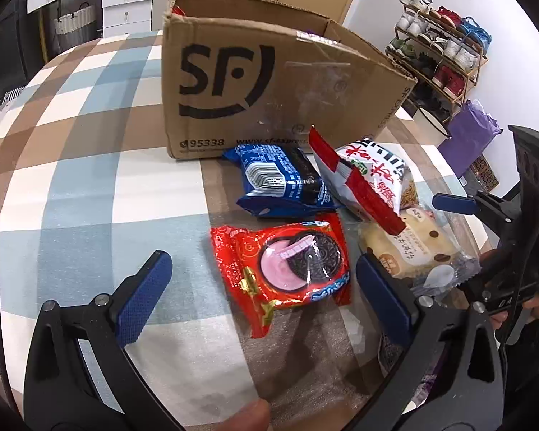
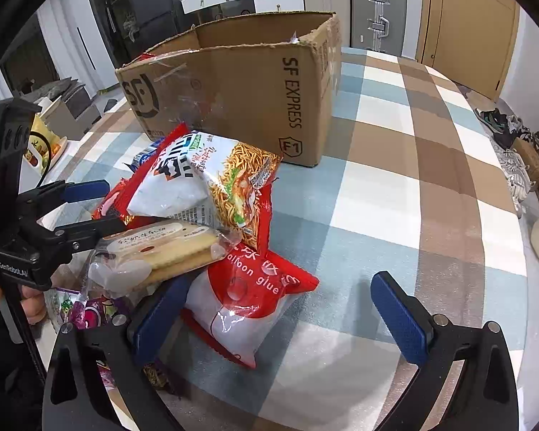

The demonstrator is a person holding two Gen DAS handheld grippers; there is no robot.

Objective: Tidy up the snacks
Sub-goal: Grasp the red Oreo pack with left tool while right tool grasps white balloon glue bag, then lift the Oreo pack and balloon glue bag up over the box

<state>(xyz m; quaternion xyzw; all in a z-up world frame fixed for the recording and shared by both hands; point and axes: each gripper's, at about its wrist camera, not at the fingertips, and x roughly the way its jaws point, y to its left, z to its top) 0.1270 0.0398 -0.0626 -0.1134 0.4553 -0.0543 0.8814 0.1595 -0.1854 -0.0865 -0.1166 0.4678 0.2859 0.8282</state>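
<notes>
Checked tablecloth [image 1: 90, 186] in blue, brown and white, under an open cardboard box [image 1: 269, 89] marked SF. Snacks heaped just in front of the box: blue cookie pack [image 1: 284, 183] nearest it, red cookie pack [image 1: 287, 262] flat on the cloth, noodle snack bag [image 2: 212, 183] tilted on top of the heap, clear-wrapped cake [image 2: 161, 255] beside it, red-and-white bag [image 2: 248, 305] at the near edge. Left gripper [image 1: 262, 298] low over the cloth, jaws wide, straddling the red cookie pack without touching it. Right gripper [image 2: 280, 312] jaws wide too, left pad behind the red-and-white bag, holding nothing. Shoe rack [image 1: 445, 54] against the far wall.
</notes>
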